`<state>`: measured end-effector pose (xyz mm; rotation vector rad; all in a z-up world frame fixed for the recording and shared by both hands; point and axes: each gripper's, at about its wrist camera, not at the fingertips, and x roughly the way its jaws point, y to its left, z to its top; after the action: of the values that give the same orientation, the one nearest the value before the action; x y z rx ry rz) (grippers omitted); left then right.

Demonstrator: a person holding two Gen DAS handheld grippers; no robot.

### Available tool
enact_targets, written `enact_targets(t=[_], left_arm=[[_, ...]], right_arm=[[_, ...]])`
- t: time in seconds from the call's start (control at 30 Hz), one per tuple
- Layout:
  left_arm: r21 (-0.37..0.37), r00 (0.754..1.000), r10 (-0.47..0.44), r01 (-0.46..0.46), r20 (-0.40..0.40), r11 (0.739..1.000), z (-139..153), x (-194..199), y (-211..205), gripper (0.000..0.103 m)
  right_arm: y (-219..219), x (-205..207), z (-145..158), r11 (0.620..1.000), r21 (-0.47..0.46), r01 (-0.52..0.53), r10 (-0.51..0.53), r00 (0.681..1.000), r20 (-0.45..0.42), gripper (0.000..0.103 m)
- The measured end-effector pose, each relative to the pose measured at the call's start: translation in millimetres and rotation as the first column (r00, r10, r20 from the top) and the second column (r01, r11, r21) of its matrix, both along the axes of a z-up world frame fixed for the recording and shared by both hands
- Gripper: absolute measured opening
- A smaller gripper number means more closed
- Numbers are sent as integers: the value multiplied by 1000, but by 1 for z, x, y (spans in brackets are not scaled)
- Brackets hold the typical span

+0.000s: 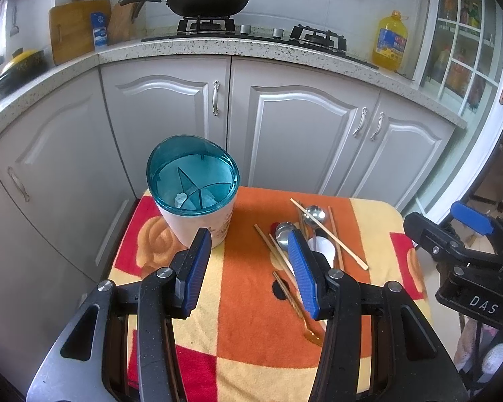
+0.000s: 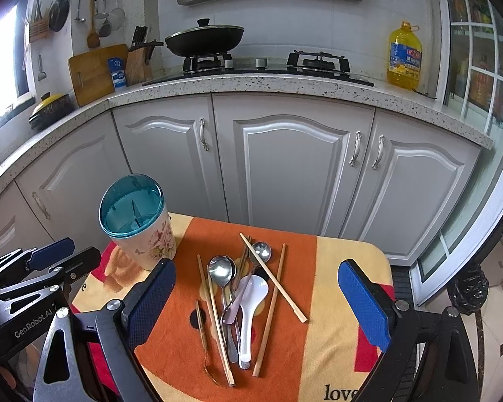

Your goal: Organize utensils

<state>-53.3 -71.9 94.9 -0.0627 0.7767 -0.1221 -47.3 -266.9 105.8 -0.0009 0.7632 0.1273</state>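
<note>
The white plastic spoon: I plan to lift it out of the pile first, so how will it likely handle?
The white plastic spoon looks light and stiff, so it should lift easily. Its glossy surface may be slippery. It lies tangled with metal spoons and chopsticks, so pulling it could drag neighbours along the towel.

Utensil holder (image 2: 135,221) upright at rear left of bench (image 2: 345,268), on towel (image 2: 184,308). Utensils heaped right of holder, apart from it: metal spoons (image 2: 222,269), white spoon (image 2: 253,296) and chopsticks (image 2: 273,283) crossed over one another. Small spoon (image 2: 203,331) at left edge of heap. Left tongs (image 1: 249,246) before holder and heap; right tongs (image 2: 256,296) before heap. Cabinets (image 2: 285,167) behind bench; stove (image 2: 261,67) above, wok (image 2: 204,38) upon it.
</note>
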Motion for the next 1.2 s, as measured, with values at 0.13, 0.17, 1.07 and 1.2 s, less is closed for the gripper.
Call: enact_targets(t=[0.13,0.17,1.07,1.2], left_arm=[[-1,1000,1,-1,0,1000,0,-1,1,47],[-1,1000,1,-1,0,1000,0,-1,1,47],[8,1000,-14,14,-7,1000,-3,-1,-6,47],[7,1000,-15,15,-17,1000,-7,0,-7,47]], right_arm=[[0,0,-1,1000,-2,1,-1,1000,-2,97],[0,0,-2,1000,-2,1,-1,1000,-3,97],[-5,-1,-8,1000,-5,-2,2,1000,-22,97],[-5,0,-11,1000,-12,-7,6,999,-32,97]])
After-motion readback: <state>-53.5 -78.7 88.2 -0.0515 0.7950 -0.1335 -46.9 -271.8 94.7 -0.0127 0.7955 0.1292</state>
